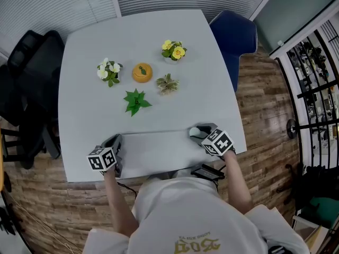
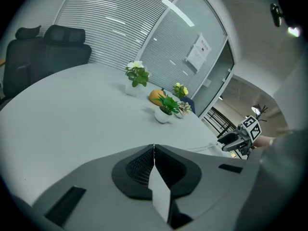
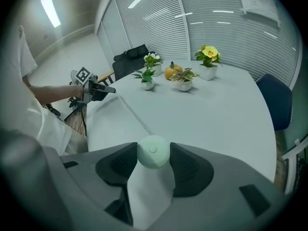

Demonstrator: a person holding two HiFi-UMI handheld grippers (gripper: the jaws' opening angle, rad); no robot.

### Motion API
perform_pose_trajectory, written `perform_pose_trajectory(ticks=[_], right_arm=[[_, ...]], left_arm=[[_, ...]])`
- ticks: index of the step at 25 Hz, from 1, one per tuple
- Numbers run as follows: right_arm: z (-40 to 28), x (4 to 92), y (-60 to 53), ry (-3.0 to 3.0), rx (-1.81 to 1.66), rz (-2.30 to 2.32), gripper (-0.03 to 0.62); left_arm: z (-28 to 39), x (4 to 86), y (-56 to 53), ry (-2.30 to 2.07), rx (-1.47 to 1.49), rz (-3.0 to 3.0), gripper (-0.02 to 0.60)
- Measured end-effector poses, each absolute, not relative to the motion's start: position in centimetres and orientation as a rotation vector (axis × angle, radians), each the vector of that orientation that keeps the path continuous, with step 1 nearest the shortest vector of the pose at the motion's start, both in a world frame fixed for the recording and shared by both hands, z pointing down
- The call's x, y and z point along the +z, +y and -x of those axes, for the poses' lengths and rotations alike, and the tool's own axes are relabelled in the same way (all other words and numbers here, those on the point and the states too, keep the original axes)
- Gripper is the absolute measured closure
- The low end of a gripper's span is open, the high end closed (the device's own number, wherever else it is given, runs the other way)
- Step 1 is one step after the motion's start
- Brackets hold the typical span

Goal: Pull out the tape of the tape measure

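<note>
The pale table point(image 1: 85, 115) carries four potted plants point(image 1: 137, 100) and an orange ornament point(image 1: 142, 72).

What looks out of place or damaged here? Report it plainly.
Nothing stands out. The tape runs straight from the left tool, shut on its end, to the round case gripped in the right tool. The small plants stand upright, and nothing is spilled.

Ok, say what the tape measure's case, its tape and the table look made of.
Case: probably plastic, pale green, smooth matte, with a moulded centre button.
Tape: thin white band, material unclear.
Table: likely laminate, pale grey, even, low sheen.
</note>
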State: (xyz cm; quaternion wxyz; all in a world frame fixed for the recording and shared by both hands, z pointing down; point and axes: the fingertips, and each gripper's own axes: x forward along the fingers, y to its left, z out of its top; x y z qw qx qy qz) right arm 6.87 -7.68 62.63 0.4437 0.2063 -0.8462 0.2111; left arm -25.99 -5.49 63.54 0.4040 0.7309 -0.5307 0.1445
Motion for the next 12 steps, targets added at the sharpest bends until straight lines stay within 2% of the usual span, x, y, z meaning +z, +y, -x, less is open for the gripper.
perform_pose_trajectory(ticks=[12], right_arm=[[-5.9,63.1,-7.3,-2.091,0.52,-0.489,0.367]], left_arm=[[26.9,63.6,-4.9,-1.355,0.378,-1.831,0.574]])
